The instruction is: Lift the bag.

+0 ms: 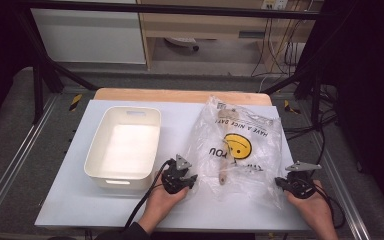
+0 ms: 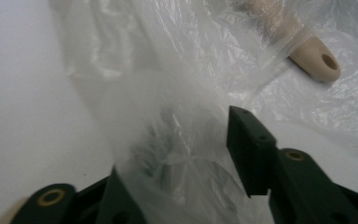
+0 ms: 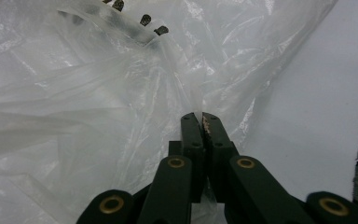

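A clear plastic bag [image 1: 237, 145] lies crumpled on the right half of a white table [image 1: 70, 200], seen from above. The bag bears a yellow smiley face and black lettering. Inside it lies a wooden utensil [image 1: 223, 159] with a pale handle, its end pointing toward the person. To the left of the bag stands an empty white bin [image 1: 105, 172], well apart from it.

The person's left hand holds the left tongs [image 1: 189, 181] at the bag's near left corner. In the left gripper view, the bag's film [image 2: 177, 140] is bunched between the two black jaws, which stand apart; one pad is hidden behind the plastic, so I cannot tell whether they press on it. The handle end of the utensil [image 2: 314, 58], with a hanging hole, shows through the plastic beyond.

The person's right hand holds the right tongs [image 1: 281, 184] at the bag's near right edge. In the right gripper view, those tongs [image 3: 201, 117] are clamped together on a thin fold of the bag's film [image 3: 98, 93], with bare table to their right.
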Motion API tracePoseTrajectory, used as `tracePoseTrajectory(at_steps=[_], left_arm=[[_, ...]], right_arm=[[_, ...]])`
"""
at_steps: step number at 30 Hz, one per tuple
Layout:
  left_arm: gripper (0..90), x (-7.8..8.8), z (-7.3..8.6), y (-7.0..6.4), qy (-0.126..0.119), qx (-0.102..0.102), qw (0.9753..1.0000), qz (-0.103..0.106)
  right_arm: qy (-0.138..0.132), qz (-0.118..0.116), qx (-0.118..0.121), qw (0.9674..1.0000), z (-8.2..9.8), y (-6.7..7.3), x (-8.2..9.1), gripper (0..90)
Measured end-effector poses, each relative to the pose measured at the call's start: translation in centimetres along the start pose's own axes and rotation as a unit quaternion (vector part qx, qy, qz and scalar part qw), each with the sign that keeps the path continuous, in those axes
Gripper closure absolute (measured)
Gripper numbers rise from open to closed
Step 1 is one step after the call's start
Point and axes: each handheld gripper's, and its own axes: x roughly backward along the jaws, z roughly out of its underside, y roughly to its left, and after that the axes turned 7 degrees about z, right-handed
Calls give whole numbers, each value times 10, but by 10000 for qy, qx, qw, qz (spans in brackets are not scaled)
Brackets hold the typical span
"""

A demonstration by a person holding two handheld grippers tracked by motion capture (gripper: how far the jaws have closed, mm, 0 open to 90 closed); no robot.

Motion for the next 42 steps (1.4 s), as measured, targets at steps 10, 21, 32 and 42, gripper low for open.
tracePoseTrajectory(at_steps=[10,21,32,42], left_arm=[[752,1,3,2,-75,-59,10000,-18],[760,1,5,3,-122,-62,9999,10],[761,1,6,4,-166,-79,9998,18],[760,1,6,4,-168,-91,9998,21]], right_arm=[[-459,-59,-410,9981,-3,5,18,495],[-461,350,-734,9956,0,1,18,139],[-155,160,-445,9988,24,24,13,74],[-168,52,-209,9996,32,35,13,60]])
